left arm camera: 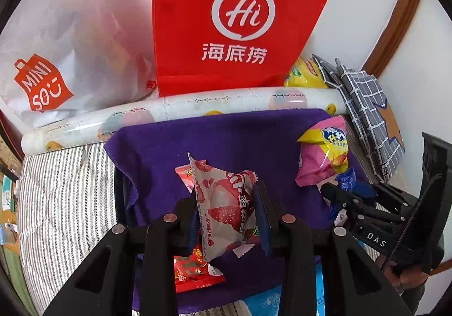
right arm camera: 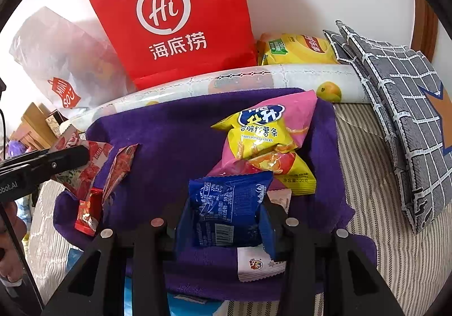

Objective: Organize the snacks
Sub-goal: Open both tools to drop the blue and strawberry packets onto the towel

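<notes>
While I held strawberry pack in left jaws | blue pack in right | pink-yellow bag left unsorted on purple towel

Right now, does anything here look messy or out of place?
Nothing is spilled or torn. The snacks just lie loose on the purple towel, and the pink and yellow chip bag is crumpled and askew. Each gripper holds a packet.

red bag: Hi 海底捞 | white bag: MINISO | yellow-pink packet: SWEET POTATO STICKS
</notes>
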`<move>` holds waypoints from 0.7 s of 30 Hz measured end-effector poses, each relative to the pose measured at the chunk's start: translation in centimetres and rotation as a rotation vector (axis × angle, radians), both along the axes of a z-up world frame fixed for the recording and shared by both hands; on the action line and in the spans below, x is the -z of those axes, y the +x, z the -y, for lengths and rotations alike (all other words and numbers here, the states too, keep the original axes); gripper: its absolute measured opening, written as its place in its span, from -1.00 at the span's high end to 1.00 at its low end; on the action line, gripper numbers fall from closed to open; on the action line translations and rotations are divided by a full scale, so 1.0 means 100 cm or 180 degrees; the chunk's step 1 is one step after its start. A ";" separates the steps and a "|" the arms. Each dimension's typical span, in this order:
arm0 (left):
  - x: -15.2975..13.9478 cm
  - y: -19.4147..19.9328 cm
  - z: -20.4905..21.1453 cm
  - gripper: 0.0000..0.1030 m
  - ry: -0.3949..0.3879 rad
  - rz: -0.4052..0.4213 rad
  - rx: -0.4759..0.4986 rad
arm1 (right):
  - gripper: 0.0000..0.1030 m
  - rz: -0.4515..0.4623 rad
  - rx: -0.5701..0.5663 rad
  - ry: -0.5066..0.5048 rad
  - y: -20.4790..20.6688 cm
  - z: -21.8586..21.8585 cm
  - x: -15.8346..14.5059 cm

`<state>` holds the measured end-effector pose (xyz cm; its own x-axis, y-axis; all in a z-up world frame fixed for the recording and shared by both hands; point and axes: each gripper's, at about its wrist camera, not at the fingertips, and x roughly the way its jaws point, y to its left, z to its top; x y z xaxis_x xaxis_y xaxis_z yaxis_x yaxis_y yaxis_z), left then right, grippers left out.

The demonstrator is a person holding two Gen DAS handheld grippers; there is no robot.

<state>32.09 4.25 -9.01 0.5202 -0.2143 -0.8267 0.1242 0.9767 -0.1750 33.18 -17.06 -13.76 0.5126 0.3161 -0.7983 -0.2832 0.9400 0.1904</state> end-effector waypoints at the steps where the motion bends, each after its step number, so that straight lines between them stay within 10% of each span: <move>1: 0.001 0.000 0.001 0.34 0.0002 -0.0008 0.0005 | 0.19 0.0008 0.0000 -0.0009 0.000 0.000 0.000; 21: 0.021 0.004 0.009 0.33 -0.0006 -0.0270 0.0046 | -0.16 0.0474 0.0032 0.0255 -0.016 0.010 -0.029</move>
<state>32.44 3.37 -11.11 0.4453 -0.2228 -0.8672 0.1228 0.9746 -0.1873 31.58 -18.07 -10.88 0.6267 0.3701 -0.6858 -0.3047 0.9263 0.2216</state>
